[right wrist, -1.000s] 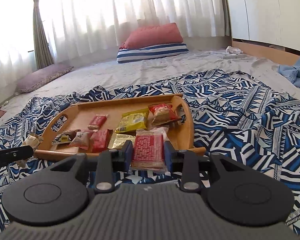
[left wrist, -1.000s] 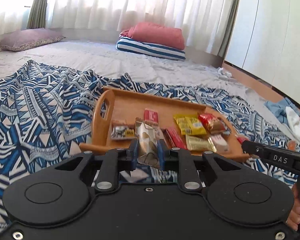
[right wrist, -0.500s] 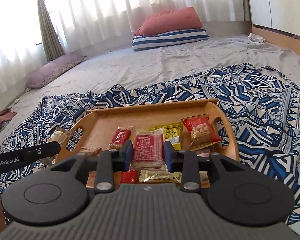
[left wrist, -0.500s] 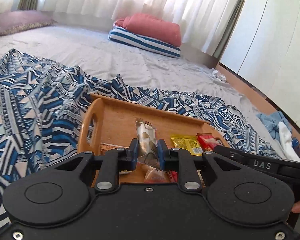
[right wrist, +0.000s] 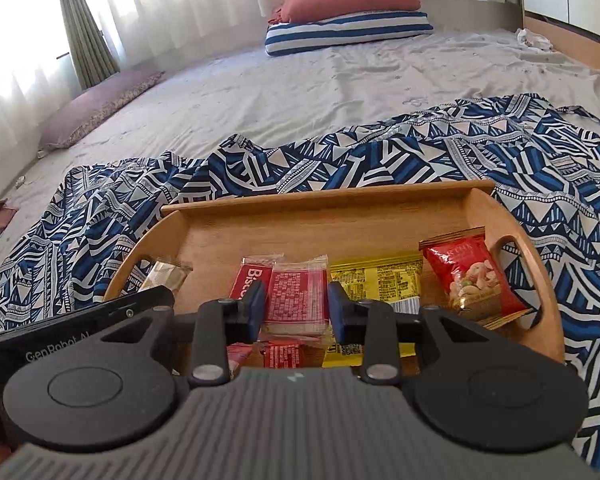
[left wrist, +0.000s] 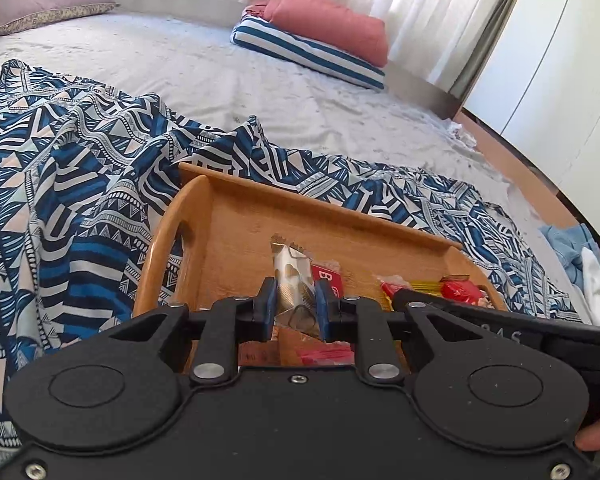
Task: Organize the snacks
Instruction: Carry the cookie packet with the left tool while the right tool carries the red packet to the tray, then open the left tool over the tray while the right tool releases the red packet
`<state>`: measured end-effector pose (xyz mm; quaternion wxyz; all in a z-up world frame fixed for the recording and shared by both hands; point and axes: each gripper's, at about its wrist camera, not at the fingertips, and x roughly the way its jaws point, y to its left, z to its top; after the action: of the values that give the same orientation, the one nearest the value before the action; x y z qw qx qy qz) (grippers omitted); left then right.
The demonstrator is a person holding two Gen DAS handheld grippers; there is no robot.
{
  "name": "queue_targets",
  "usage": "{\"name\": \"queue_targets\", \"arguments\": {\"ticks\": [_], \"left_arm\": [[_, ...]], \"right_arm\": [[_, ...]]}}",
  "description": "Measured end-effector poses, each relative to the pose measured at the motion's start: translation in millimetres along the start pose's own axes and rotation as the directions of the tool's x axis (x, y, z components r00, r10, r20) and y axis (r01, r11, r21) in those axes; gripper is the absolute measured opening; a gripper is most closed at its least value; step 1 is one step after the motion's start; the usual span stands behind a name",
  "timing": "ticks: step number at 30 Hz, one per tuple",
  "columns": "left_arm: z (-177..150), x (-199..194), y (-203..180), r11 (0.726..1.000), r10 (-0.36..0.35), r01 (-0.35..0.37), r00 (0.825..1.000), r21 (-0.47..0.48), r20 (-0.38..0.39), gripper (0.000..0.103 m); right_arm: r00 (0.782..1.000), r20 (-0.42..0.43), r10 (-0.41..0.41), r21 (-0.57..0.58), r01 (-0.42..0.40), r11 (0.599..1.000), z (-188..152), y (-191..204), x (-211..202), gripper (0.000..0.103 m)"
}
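Blanket (right wrist: 440, 160): we note the patterned blue cloth lying under the tray on all sides.
Tray (right wrist: 324, 200): we see the wooden tray directly ahead of both tools, at 12 o'clock, with a bare strip of floor along its far wall.
Nut bag (right wrist: 472, 276): it lies at 2 o'clock from the right tool, near the right handle.
Yellow packet (right wrist: 380, 280): it lies flat just beside the red wafer pack, at 1 o'clock.
Biscoff pack (right wrist: 250, 282): it lies flat at 11 o'clock from the right tool.
Right gripper (right wrist: 297, 308): we find it closed on the red wafer pack (right wrist: 298, 296), held above the tray contents, long axis pointing away to 12 o'clock.
Left gripper (left wrist: 296, 306): we find it closed on the silver-gold wrapper (left wrist: 292, 276), standing upright, long axis toward 12 o'clock, above the tray's left half.
Deciding relation: we judge the free floor lies at 12 o'clock of both held items; the left tool is nearer the empty left corner.
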<state>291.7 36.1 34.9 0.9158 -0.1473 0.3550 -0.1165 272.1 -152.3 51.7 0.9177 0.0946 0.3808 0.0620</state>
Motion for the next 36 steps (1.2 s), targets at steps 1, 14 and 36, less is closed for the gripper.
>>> {"name": "queue_targets", "arguments": {"ticks": [1,14,36], "left_arm": [[1,4,1,1.000,-0.001,0.001,1.000,-0.003,-0.002,0.019],[1,32,5,1.000,0.025,-0.025,1.000,-0.004,-0.018,0.019],[-5,46,-3,0.996,0.077,-0.076,0.996,0.052,-0.034,0.020]], "right_arm": [[1.000,-0.004,0.000,-0.004,0.000,1.000,0,1,4,0.038],[1.000,-0.009,0.006,0.016,-0.006,1.000,-5,-3,39,0.038],[1.000,0.007,0.007,0.005,-0.007,1.000,-10,-4,45,0.039]]}}
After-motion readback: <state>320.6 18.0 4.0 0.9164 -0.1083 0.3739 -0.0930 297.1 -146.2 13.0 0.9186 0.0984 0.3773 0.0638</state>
